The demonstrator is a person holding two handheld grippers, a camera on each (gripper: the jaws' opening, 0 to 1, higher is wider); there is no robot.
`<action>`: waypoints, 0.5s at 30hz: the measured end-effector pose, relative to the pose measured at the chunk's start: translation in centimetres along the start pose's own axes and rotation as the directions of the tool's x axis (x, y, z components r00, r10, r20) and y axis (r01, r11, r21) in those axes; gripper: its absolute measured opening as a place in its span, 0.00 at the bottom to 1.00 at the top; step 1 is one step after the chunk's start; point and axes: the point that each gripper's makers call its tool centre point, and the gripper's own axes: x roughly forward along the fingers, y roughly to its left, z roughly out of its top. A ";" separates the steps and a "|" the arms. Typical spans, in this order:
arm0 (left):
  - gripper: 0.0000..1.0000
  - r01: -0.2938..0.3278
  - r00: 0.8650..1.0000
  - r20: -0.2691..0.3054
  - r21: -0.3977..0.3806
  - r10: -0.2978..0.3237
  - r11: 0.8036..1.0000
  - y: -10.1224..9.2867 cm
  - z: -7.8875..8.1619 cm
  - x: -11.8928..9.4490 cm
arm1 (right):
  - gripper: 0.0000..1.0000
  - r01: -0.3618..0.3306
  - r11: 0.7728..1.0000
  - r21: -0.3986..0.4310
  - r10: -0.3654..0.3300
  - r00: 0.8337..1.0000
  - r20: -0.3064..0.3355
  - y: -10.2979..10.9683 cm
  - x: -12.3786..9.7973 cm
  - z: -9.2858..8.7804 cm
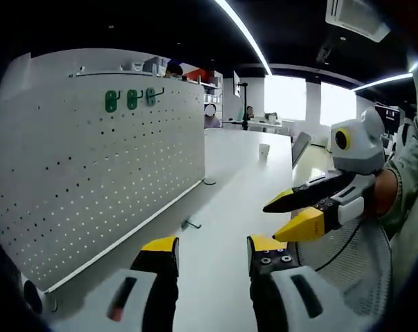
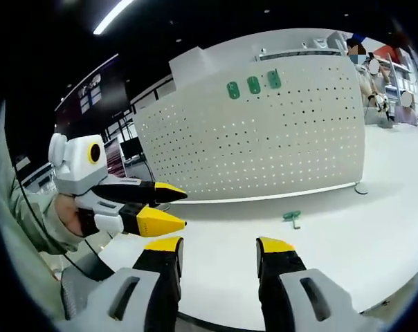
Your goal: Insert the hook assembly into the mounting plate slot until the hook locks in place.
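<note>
The hook assembly (image 2: pixel 291 218) lies loose on the white surface (image 2: pixel 375 207), just in front of the foot of the pegboard and well short of the surface's near edge; in the left gripper view it shows as a small green piece (image 1: pixel 190 224) beside the board's lower rail. We judge it light and rigid, a small plastic plate with a thin metal prong, likely to skid on the smooth surface if nudged. We would take it across the flat green plate, leaving the prong and any locking tabs free to enter the holes.

The mounting plate (image 2: pixel 264 131), the perforated white pegboard, stands upright along the far edge of the surface. Three green hooks (image 2: pixel 253 85) already sit in a row near its top edge.

Our right tool (image 2: pixel 216 245) hovers over the surface with jaws parted wide and nothing between them, the hook ahead and a little to one side. Our left tool (image 1: pixel 212 245) is likewise open and empty, facing along the board. Each tool also shows in the other's view, jaws apart.
</note>
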 end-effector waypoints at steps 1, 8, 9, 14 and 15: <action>0.41 -0.001 1.000 -0.002 0.004 0.001 1.000 0.2 0.0 0.2 | 0.41 0.003 1.000 0.002 -0.003 1.000 0.000 -0.1 0.0 0.0; 0.41 0.003 1.000 -0.010 0.021 -0.002 1.000 0.9 0.0 1.1 | 0.41 0.014 1.000 0.002 -0.014 1.000 0.000 -0.2 0.0 -0.1; 0.41 0.005 1.000 -0.013 0.024 -0.005 1.000 1.0 0.1 1.3 | 0.41 0.016 1.000 0.000 -0.016 1.000 -0.001 -0.3 0.0 -0.1; 0.41 0.009 1.000 -0.013 0.051 -0.008 0.999 1.7 0.6 2.2 | 0.40 0.024 1.000 0.003 -0.024 1.000 -0.002 -0.4 0.0 -0.1; 0.41 0.009 1.000 -0.012 0.055 -0.008 0.998 1.9 0.7 2.5 | 0.40 0.025 1.000 0.004 -0.025 1.000 0.001 -0.4 0.0 -0.1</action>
